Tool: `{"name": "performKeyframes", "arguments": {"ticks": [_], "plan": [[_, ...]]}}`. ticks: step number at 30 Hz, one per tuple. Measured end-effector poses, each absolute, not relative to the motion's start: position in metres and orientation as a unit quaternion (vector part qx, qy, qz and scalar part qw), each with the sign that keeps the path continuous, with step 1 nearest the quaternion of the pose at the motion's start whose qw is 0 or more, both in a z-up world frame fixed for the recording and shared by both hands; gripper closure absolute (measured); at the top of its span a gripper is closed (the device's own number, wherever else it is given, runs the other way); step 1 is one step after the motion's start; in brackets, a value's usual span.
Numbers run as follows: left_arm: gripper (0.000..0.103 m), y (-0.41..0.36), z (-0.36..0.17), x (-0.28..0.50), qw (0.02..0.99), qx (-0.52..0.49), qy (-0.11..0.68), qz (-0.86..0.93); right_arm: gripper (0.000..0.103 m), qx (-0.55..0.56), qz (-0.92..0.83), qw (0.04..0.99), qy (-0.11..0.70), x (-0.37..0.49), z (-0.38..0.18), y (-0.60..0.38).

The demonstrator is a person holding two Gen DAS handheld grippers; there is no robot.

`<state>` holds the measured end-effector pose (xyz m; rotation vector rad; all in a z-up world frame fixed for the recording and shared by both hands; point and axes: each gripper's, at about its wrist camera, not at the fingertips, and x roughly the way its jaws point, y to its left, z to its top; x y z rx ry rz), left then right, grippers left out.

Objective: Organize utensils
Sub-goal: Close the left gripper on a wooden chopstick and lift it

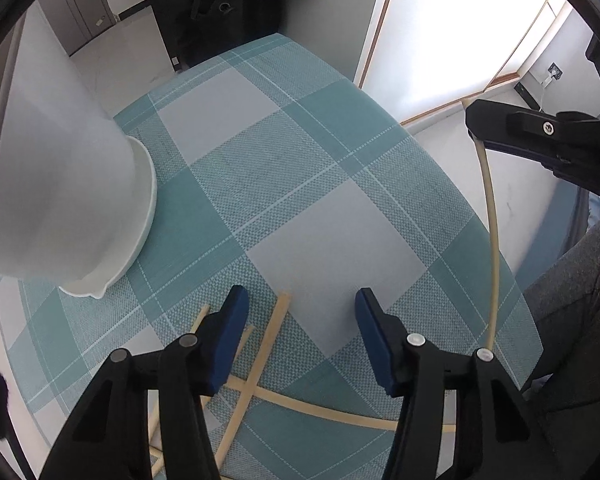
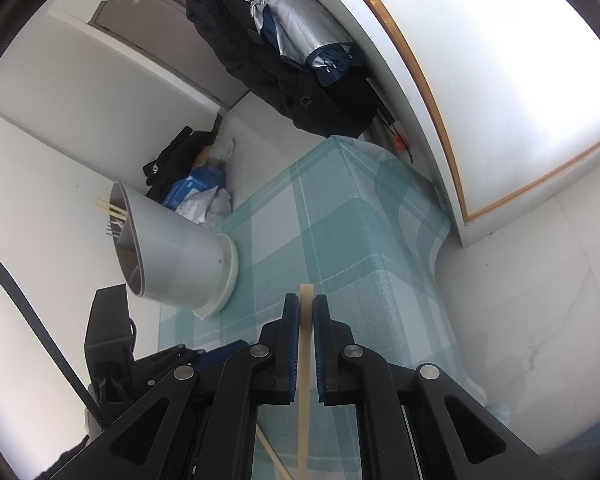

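- Left wrist view: the left gripper is hovering with its jaws apart and gripping nothing, just above loose chopsticks lying crossed on the checked tablecloth. Closing here is risking a pinch on two crossed sticks at once, or flicking one off the near edge.
- The white utensil holder is standing at the left, close by; a careless swing is likely to knock it.
- At the far right, the right gripper is carrying a long chopstick hanging down.
- Right wrist view: the right gripper is clamping that chopstick near its top end, so it may be pivoting or slipping in the pads.
- The holder, already containing sticks, is sitting far left; a swaying tip is liable to catch the rim and miss the opening.
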<state>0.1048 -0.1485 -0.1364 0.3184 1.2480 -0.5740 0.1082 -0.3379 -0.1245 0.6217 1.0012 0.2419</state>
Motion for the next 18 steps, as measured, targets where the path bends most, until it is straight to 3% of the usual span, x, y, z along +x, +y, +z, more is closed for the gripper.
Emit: {"name": "performKeyframes", "arguments": {"ticks": [4, 15, 18], "plan": [[0.060, -0.148, -0.133, 0.101, 0.762, 0.152, 0.569, -0.270, 0.097, 0.291, 0.114, 0.825, 0.472, 0.108, -0.124, -0.336], [0.070, -0.147, -0.135, 0.112, 0.763, 0.155, 0.560, -0.285, 0.097, 0.296, 0.107, 0.822, 0.475, 0.108, -0.124, -0.338], [0.082, -0.141, -0.136, 0.118, 0.766, 0.139, 0.565, -0.274, 0.097, 0.296, 0.106, 0.822, 0.475, 0.108, -0.124, -0.338]]}}
